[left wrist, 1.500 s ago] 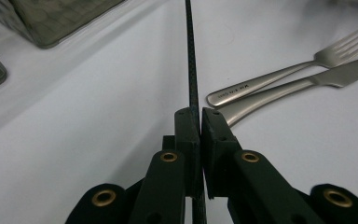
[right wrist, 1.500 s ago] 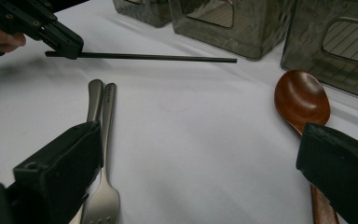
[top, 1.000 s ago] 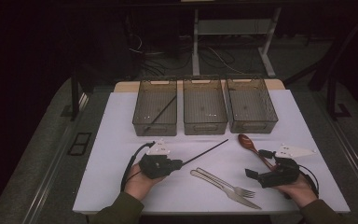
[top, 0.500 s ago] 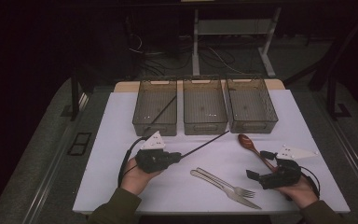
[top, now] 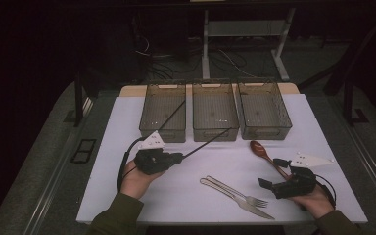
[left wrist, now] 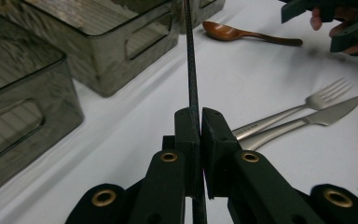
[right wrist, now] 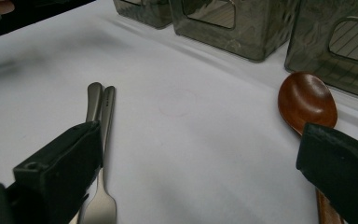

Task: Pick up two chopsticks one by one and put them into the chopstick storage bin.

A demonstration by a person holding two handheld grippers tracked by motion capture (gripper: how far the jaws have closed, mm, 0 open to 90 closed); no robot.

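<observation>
My left gripper is shut on a thin black chopstick. It holds the stick above the white table, slanting up and right toward the middle bin. A second black chopstick leans inside the left bin. My right gripper rests near the front right with its jaws wide apart and nothing between them. A brown wooden spoon lies just beyond it, and a metal fork and knife lie to its left.
Three dark see-through bins stand in a row at the back of the table, the right bin among them. The white table mat ends at a front edge close to both hands. A stand and cables sit behind the table.
My left hand has risen and moved toward the bins with the chopstick, whose far tip now reaches the middle bin's front. The right hand stays where it was.
</observation>
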